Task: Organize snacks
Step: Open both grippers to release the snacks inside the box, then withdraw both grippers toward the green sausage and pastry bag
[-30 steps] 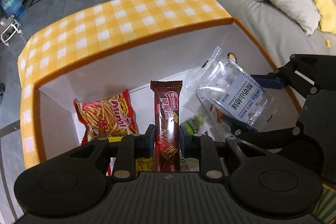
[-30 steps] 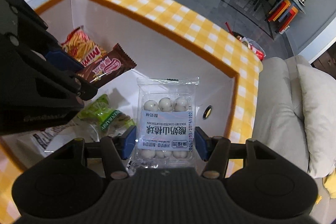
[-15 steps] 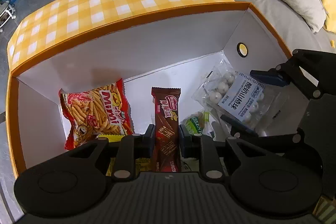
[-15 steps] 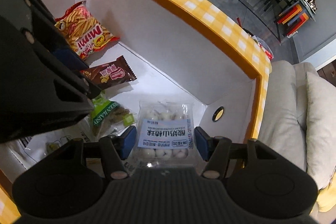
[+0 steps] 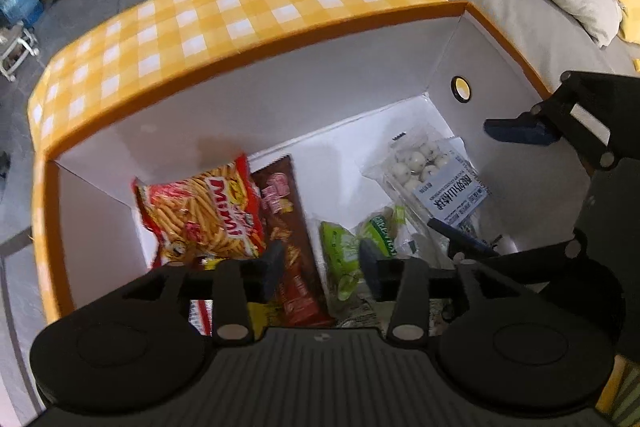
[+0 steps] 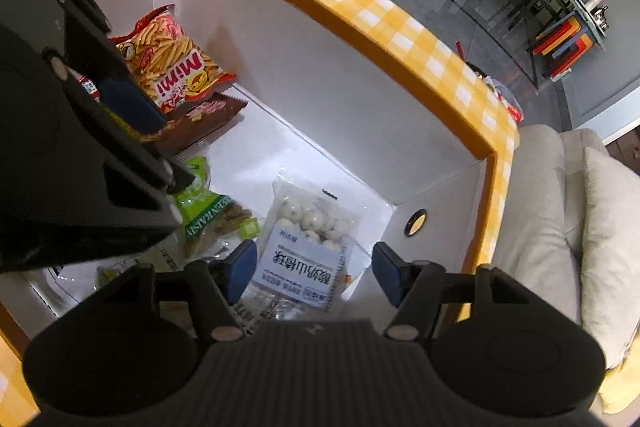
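Green packet [image 5: 344, 251] between bar [image 5: 286, 215], perhaps touching, ball-pack [image 5: 434, 183]

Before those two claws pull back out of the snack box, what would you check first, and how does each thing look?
1. Left gripper let go of the brown chocolate bar: ok, jaws just opened.
2. Right gripper clear of the clear bag of white balls: ok, just opened.
3. Both lie inside the yellow checked box: ok.
4. Bar fully settled: cannot tell, blurred.
5. Grippers apart: ok.

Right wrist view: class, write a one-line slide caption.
Right gripper, jaws just opened, releases the yogurt-ball bag into the yellow checked box.
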{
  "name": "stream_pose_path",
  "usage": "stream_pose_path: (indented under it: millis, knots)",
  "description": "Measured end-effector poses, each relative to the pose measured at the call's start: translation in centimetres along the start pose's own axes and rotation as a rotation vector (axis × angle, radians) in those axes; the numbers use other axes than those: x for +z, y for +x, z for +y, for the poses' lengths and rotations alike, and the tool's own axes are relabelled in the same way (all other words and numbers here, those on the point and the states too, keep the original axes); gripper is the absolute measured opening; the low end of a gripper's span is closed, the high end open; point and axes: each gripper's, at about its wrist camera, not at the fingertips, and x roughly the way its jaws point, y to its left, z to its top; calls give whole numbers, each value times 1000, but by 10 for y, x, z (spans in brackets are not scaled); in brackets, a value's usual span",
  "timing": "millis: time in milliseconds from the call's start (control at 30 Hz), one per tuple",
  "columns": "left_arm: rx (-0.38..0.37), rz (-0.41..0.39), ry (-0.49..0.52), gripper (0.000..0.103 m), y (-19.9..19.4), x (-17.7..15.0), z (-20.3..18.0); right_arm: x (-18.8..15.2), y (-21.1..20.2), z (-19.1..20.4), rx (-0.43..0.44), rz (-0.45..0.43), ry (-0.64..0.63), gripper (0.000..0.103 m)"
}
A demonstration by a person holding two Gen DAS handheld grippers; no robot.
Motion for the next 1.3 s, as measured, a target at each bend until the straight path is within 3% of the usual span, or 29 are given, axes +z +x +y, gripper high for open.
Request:
stream_pose_path:
  millis: [67,233,800,1300]
  knots:
    - [26,-17,5,71,-5,-1,0,0,-2,-3,3,1,16,71]
    - [55,-62,7,82,-20,-5,1,0,-12,-11,19,-6,81,83]
    - [129,-218,-26,82,-98,-34,-8,-12,-81,-15,31,-127,232,87]
    - [97,-403,-96,82,-165,-91,-20,-60,-161,12,-17,-275,347,89]
